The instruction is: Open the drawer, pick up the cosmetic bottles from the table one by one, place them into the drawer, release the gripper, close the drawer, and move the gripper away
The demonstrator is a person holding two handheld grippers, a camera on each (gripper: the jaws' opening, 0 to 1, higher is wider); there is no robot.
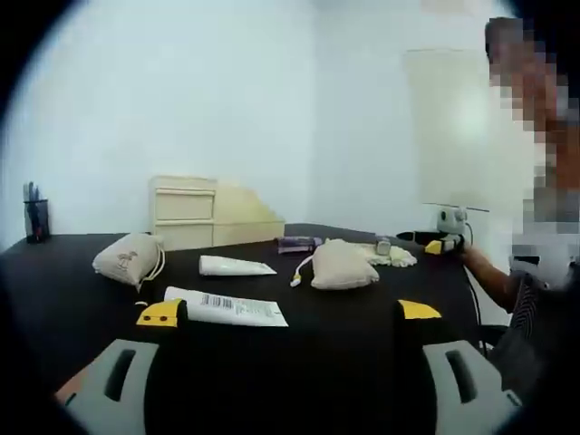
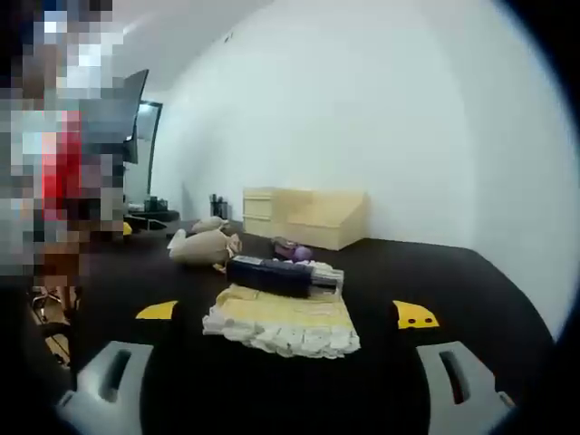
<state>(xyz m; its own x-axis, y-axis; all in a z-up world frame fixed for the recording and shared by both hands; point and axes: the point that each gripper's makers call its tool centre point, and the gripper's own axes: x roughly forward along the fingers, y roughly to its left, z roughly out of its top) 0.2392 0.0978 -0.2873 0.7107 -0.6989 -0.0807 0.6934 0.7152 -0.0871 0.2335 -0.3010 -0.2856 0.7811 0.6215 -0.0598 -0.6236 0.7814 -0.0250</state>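
Both tools stood wide and empty. The left gripper (image 1: 288, 313) sat just short of a white tube (image 1: 226, 308) lying on the black table (image 1: 344, 335). The drawer unit (image 1: 185, 211) stood shut at the far edge. The right gripper (image 2: 286, 314) faced a dark bottle (image 2: 270, 275) resting on a yellow cloth (image 2: 283, 322), just ahead of its jaws.

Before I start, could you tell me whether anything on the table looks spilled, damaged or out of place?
Nothing looks spilled or broken. The white tubes lie flat on the black table, the cloth pouches rest loosely, and the drawer unit looks shut. Both grippers are open, holding nothing.
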